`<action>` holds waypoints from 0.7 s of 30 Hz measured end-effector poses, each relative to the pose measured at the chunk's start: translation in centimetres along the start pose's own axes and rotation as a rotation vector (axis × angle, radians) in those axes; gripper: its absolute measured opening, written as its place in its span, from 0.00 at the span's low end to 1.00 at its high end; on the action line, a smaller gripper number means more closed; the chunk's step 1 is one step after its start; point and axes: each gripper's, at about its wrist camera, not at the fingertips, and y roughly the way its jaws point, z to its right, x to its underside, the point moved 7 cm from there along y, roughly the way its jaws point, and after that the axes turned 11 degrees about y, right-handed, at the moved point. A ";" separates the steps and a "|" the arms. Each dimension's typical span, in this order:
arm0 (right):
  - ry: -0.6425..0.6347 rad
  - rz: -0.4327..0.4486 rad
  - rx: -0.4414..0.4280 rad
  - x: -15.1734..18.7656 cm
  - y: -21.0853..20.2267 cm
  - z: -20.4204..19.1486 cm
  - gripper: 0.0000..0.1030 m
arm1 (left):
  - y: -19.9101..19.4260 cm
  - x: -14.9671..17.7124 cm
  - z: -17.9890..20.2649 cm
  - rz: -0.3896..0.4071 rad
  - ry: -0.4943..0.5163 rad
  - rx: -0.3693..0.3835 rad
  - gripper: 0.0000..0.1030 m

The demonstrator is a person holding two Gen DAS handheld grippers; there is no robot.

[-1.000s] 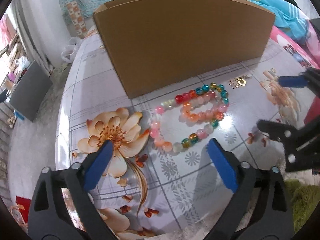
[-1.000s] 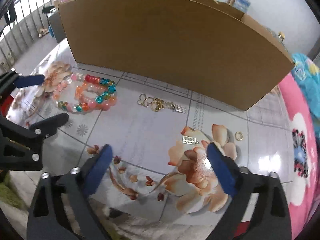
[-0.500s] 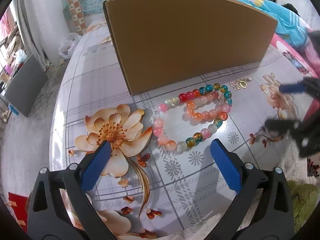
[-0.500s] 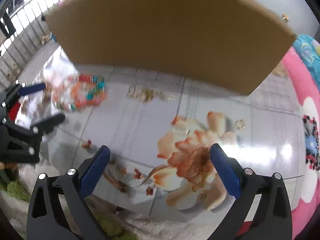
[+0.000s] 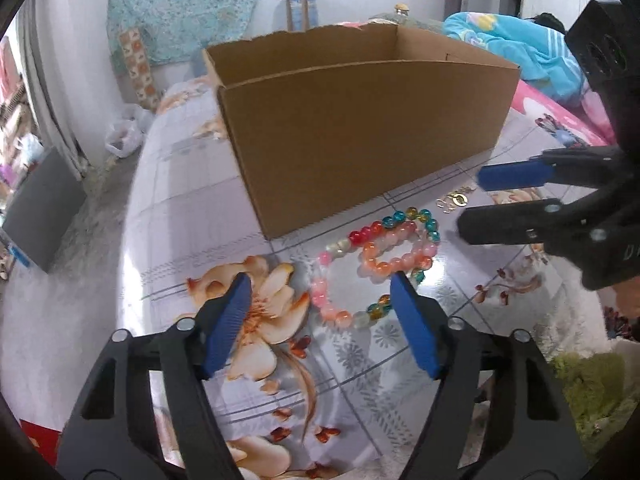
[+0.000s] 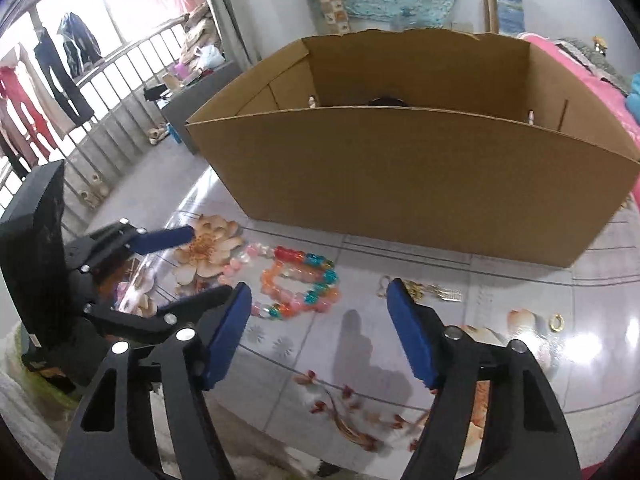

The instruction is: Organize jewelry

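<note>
My left claw [image 5: 320, 312] hovers over the flowered worktop [image 5: 180, 208], its jaws just narrowed but apart, clamping nothing. The bead bracelets [image 5: 376, 264] lie just ahead, in front of the cardboard box [image 5: 360, 136]. Right of them rest gold trinkets [image 6: 424, 290]; my right claw [image 6: 318, 316], likewise narrowed, is empty.

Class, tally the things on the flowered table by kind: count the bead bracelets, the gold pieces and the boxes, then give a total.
Bead bracelets: 2, one large, one small orange, overlapping.
Gold pieces: 2, a chained cluster and a lone ring.
Boxes: 1, cardboard, open-topped.
Total: 5
</note>
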 end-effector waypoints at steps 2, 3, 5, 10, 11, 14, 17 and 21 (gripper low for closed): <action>0.004 -0.008 0.001 0.0 0.6 0.1 0.63 | 0.5 0.0 0.1 -0.014 -0.002 0.021 0.52; 0.010 -0.017 0.004 0.0 1.0 0.2 0.58 | 0.8 -0.2 0.1 -0.020 -0.003 0.025 0.49; 0.027 -0.035 0.002 -0.5 1.4 0.4 0.53 | 1.3 -0.4 0.2 -0.033 -0.003 0.033 0.41; 0.051 -0.065 0.008 -0.7 2.8 0.7 0.43 | 2.4 -0.4 0.4 -0.072 -0.005 0.020 0.30; 0.050 -0.071 0.006 -0.7 2.9 0.7 0.40 | 2.5 -0.4 0.1 -0.081 -0.004 0.020 0.29; 0.037 -0.084 0.019 -0.8 3.3 0.6 0.35 | 2.7 -0.2 -0.2 -0.092 -0.012 0.024 0.28; 0.042 -0.106 0.036 -0.8 3.8 0.8 0.31 | 2.6 -0.2 -0.6 -0.092 -0.011 0.023 0.28; 0.043 -0.128 0.041 -0.7 4.4 0.9 0.23 | 2.9 -0.5 -0.5 -0.093 -0.013 0.016 0.28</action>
